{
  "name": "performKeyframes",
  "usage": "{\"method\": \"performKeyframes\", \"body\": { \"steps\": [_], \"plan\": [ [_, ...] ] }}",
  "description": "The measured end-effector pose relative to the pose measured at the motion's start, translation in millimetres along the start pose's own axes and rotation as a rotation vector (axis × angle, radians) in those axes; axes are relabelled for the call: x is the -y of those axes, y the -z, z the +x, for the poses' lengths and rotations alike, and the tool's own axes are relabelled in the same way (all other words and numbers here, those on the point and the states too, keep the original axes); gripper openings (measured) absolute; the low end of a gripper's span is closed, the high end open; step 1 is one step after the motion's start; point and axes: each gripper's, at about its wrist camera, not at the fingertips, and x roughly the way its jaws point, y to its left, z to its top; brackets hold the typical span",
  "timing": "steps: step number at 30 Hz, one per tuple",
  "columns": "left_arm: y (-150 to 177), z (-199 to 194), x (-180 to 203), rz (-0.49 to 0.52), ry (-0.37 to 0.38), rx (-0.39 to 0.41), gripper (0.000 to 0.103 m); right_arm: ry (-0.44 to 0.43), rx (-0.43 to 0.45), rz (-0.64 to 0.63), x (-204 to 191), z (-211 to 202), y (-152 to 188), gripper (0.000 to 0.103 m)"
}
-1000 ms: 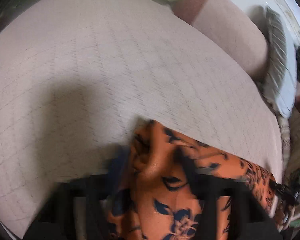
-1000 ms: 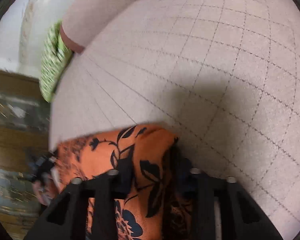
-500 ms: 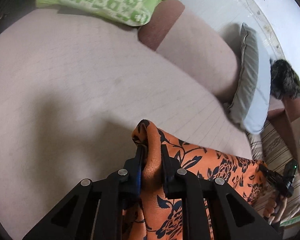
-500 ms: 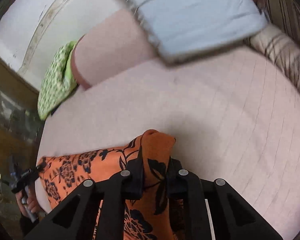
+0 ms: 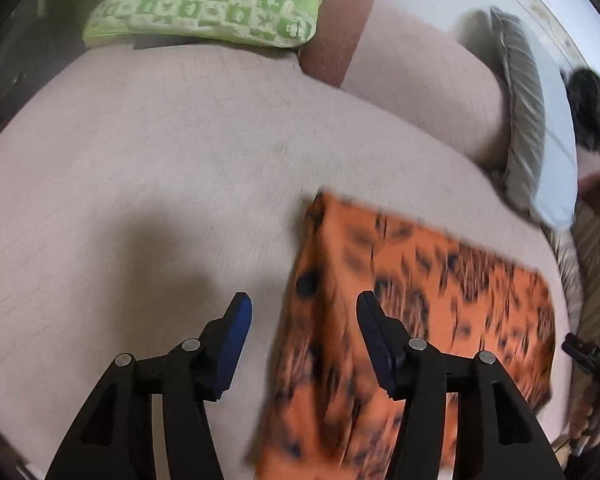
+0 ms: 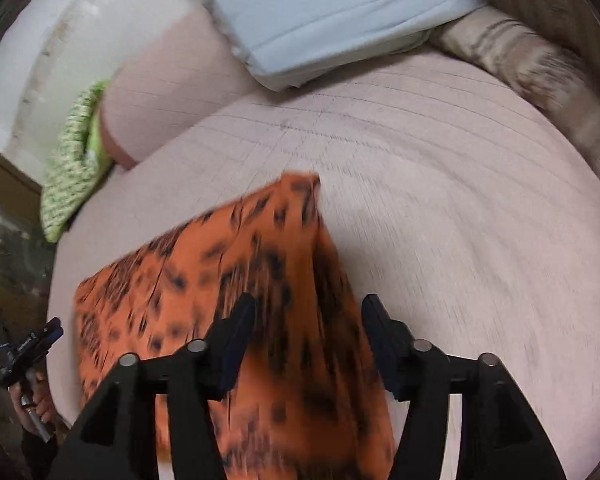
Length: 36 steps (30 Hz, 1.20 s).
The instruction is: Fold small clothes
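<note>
Both grippers, left (image 5: 304, 310) and right (image 6: 308, 312), have just spread, gripping nothing above the blurred orange cloth (image 5: 400, 300), its near edge cut off.

Left gripper (image 5: 304, 316), right gripper (image 6: 308, 316): jaws just opened.

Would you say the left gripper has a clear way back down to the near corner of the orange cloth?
Probably yes: the left gripper is open above the orange cloth, and nothing lies between them.
</note>
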Motion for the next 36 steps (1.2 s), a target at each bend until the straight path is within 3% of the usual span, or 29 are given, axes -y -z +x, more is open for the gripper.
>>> {"method": "performKeyframes", "body": {
  "steps": [5,8,10,12,15,19,23,26,30,31,32,33,34,36],
  "plan": [
    [56.6,0.3,1.0,-0.045,0.049,-0.091,0.052,-0.035,-0.054,0.034,10.5,-1.2,62.3,0.054],
    [72.5,6.6,3.2,-0.081,0.045,-0.116,0.052,-0.054,-0.074,0.057,11.8,10.7,70.2,0.048],
    [70.3,9.2,8.0,-0.08,0.015,-0.097,0.052,-0.027,-0.079,0.063,10.4,9.9,68.5,0.036],
    [68.6,0.5,12.6,-0.098,0.043,-0.083,0.052,-0.015,-0.049,0.081,9.3,-2.3,64.8,0.039],
    [72.7,-18.1,19.2,-0.086,0.055,-0.056,0.052,-0.075,0.009,0.122,14.4,-26.9,62.1,0.04],
    [81.4,-39.4,27.3,-0.083,0.104,-0.049,0.052,-0.13,-0.055,0.134,19.0,-18.8,56.4,0.042],
    [91.4,-27.7,33.3,-0.088,0.129,-0.128,0.052,-0.107,-0.149,0.19,29.9,17.3,64.9,0.041],
    [93.0,-5.8,24.6,-0.155,0.104,-0.177,0.052,-0.137,-0.145,0.236,33.7,22.1,68.1,0.043],
    [80.0,10.4,18.8,-0.204,0.088,-0.152,0.052,-0.156,-0.154,0.288,39.3,27.0,63.6,0.041],
    [78.6,14.6,15.9,-0.228,0.086,-0.163,0.045,-0.158,-0.153,0.298,40.5,29.1,62.0,0.039],
    [76.4,19.5,11.8,-0.259,0.086,-0.172,0.019,-0.156,-0.158,0.306,42.0,32.4,59.8,0.033],
    [73.6,21.7,9.8,-0.274,0.102,-0.177,0.016,-0.136,-0.164,0.307,41.5,33.8,58.7,0.02],
    [71.5,20.7,10.5,-0.271,0.115,-0.18,0.013,-0.113,-0.171,0.308,39.5,33.5,57.8,0.014],
    [64.7,0.4,12.5,-0.232,0.142,-0.125,0.011,-0.137,-0.152,0.294,31.8,20.9,56.9,0.01]
  ]
}}
